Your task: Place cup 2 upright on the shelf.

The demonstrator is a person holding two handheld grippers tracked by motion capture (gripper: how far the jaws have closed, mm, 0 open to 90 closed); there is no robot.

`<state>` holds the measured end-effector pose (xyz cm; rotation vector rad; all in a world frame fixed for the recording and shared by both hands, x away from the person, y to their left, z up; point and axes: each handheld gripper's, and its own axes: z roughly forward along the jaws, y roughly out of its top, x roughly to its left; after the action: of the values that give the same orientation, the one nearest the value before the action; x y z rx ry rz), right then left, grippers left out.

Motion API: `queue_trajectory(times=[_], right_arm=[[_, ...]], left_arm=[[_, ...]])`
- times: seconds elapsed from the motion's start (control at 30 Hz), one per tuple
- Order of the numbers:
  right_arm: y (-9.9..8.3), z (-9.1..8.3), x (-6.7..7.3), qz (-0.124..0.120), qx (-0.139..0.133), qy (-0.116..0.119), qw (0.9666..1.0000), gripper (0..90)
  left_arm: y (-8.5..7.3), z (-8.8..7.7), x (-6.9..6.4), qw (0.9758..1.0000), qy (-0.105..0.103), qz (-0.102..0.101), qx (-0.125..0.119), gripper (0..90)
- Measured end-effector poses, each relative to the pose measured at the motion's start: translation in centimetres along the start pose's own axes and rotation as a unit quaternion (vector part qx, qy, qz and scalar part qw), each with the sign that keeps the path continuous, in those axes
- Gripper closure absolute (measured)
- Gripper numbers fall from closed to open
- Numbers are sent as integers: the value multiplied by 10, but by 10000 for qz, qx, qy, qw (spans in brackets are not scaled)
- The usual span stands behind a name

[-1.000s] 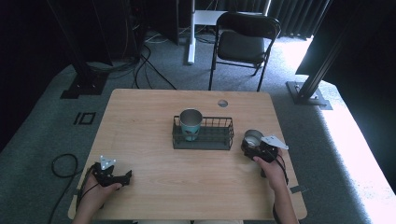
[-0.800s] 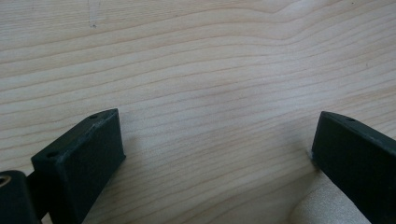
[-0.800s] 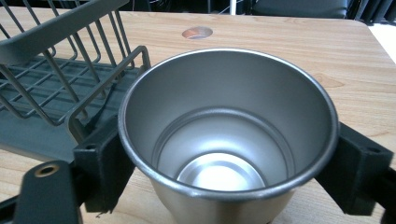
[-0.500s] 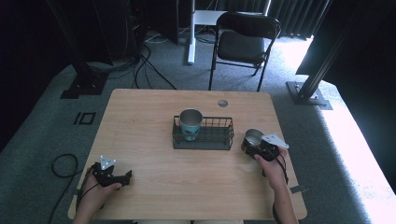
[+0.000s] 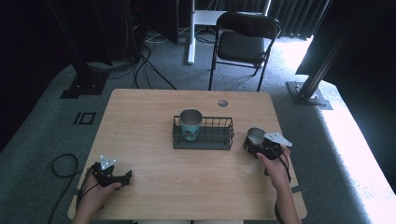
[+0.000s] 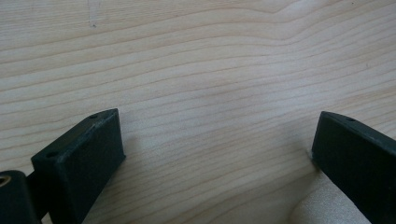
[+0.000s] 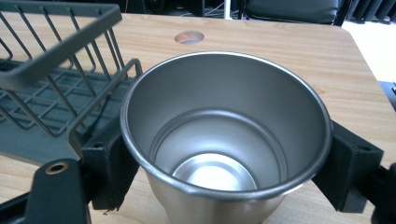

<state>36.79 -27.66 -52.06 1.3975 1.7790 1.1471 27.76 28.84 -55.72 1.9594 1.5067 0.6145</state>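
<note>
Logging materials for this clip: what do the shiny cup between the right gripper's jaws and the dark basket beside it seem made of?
The shiny silver cup looks like brushed stainless steel: bare grey metal with soft reflections and a rolled rim. The dark grid basket looks like metal wire with a matte grey-green coating, judging by its thin bars and dull, even surface; the coating type is unclear.

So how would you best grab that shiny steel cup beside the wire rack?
Grip the steel cup across its round wall just below the rim, coming in level from the person's side. It stands upright and open, and the right claw already has a jaw on either side.
</note>
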Motion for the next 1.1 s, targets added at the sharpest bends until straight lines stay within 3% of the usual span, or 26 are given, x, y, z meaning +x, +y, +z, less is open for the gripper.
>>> queue_trajectory(times=[0.57, 1.1], right_arm=[[23, -10, 4, -156, -54, 19, 9999, 181], [50, -16, 16, -291, -165, 84, 9994, 181]], left_arm=[[0, 0, 0, 10000, -2, 5, 14, 29], [0, 0, 0, 10000, -1, 2, 10, 30]])
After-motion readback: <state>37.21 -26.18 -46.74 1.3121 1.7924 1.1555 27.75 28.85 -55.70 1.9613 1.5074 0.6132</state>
